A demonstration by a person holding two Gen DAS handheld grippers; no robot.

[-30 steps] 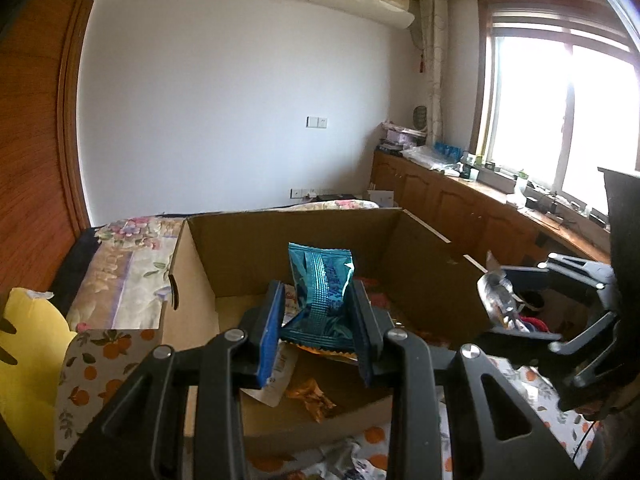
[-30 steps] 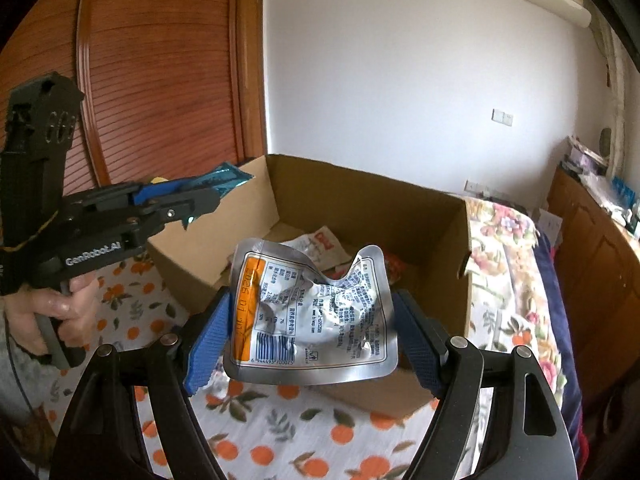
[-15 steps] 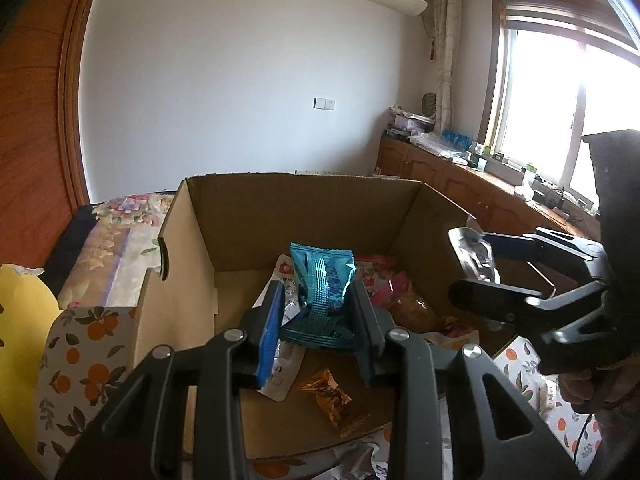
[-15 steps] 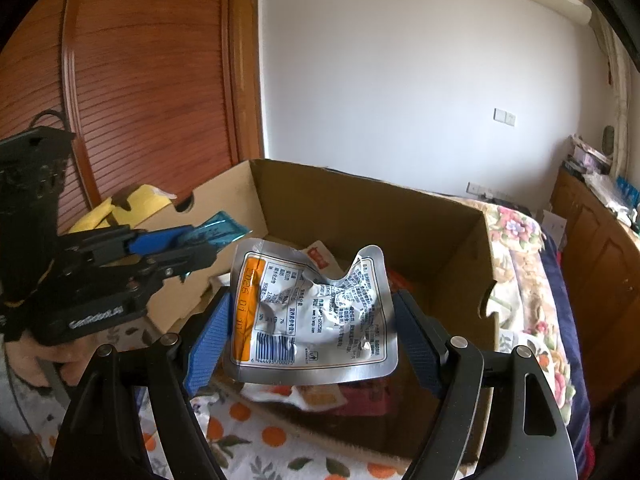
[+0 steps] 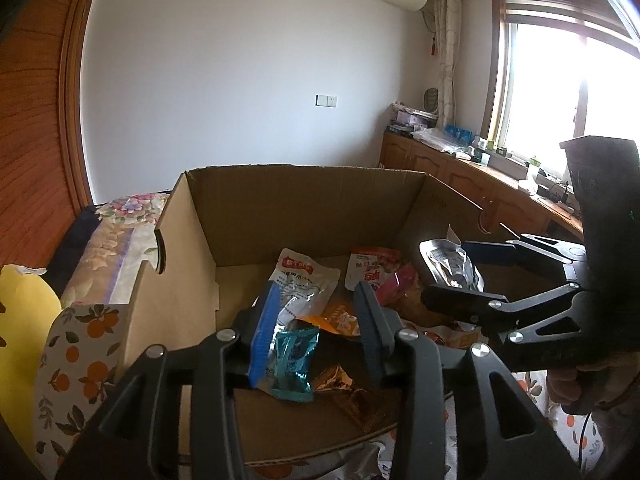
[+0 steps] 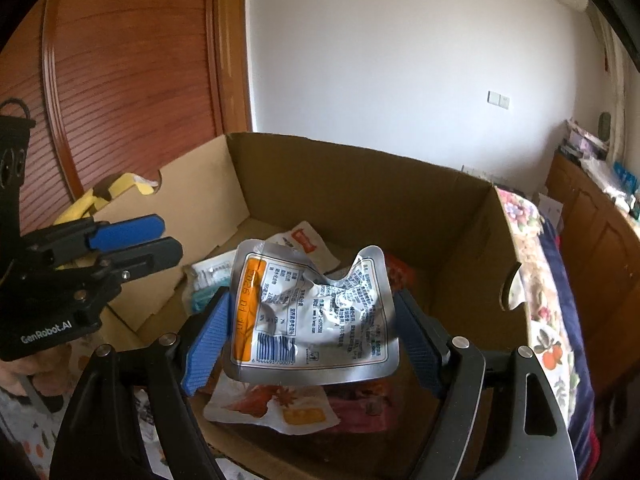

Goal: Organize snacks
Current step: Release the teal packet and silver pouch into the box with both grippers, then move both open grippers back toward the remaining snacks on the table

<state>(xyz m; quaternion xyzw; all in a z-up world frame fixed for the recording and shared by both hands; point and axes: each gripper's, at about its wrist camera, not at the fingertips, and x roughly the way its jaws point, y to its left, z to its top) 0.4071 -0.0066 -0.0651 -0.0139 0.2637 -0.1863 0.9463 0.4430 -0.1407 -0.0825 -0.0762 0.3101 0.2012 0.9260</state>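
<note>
Left wrist view: left gripper (image 5: 316, 322) with jaws spread, nothing pinched. Teal packet (image 5: 293, 360) lay just below and between them, apparently loose, on the floor of the box (image 5: 304, 196) at its near edge. Beyond it, other snack packs (image 5: 308, 280) piled mid-box.

Right wrist view: right gripper (image 6: 310, 328) pinched the silver pouch (image 6: 314, 312) by its side edges, pouch buckled, held over the box interior above an orange-printed pack (image 6: 280, 404).

Judged step: dropping snacks into the box; left drop looked done, right drop not yet. Next move calls for spreading the right jaws over the pile, clear of the left gripper.
</note>
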